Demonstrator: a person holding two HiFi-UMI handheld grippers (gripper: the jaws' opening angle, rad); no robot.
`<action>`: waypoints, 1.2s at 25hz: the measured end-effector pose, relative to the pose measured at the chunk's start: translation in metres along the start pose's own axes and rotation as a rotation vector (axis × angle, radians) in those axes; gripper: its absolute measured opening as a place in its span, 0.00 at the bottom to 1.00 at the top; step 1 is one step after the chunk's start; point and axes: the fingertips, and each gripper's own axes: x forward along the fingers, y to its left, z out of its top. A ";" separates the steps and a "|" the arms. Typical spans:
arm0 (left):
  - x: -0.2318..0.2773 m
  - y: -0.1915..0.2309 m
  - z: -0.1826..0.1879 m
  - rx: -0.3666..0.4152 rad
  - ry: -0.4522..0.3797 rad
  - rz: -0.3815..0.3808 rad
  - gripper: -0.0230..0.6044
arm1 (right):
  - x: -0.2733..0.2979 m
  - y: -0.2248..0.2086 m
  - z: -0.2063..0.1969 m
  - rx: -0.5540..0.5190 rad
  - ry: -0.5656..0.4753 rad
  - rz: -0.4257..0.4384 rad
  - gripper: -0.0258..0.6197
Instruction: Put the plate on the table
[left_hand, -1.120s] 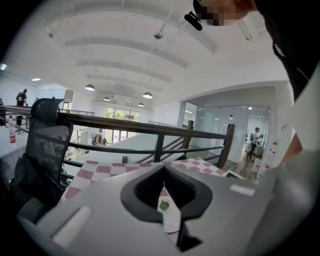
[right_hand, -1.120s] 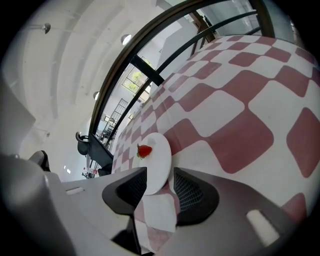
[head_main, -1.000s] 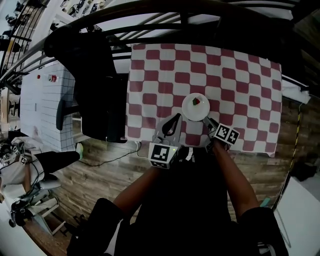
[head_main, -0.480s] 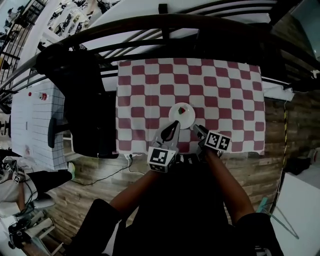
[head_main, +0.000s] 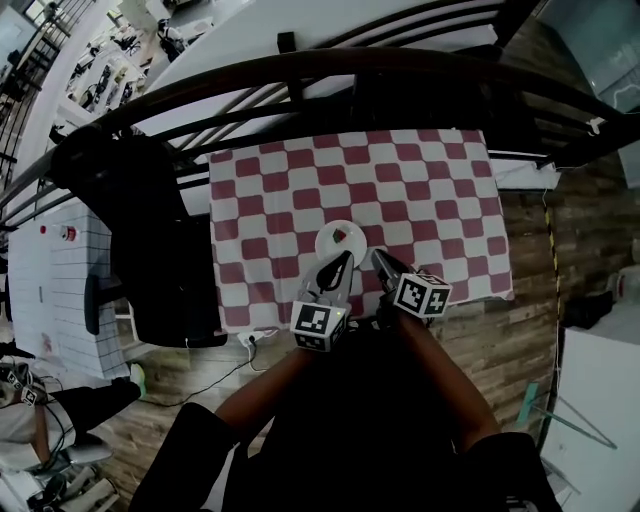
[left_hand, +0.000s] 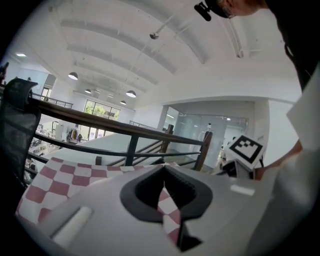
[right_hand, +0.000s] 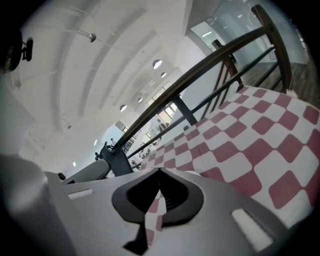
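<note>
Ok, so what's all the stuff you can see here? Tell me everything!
table: one, under a red-and-white checked cloth, middle of the head view
plate: one, white, on the cloth near its front edge
small bit: one, red and green, on the plate; too small to name
railing: one, dark, curving behind the table
chair: one, black, left of the table
floor: wooden, brown, around the table
left gripper: one, grey, shut and empty, by the plate's near edge
right gripper: one, grey, jaws just closed, nothing between them, right of the plate
</note>
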 end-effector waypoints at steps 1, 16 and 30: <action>0.000 -0.002 0.001 0.004 -0.002 -0.007 0.05 | -0.004 0.004 0.005 -0.032 -0.022 -0.012 0.04; -0.019 -0.004 0.056 -0.011 -0.098 0.009 0.05 | -0.048 0.110 0.072 -0.466 -0.318 -0.051 0.04; -0.038 -0.022 0.112 0.132 -0.262 0.074 0.05 | -0.077 0.143 0.076 -0.684 -0.380 -0.142 0.04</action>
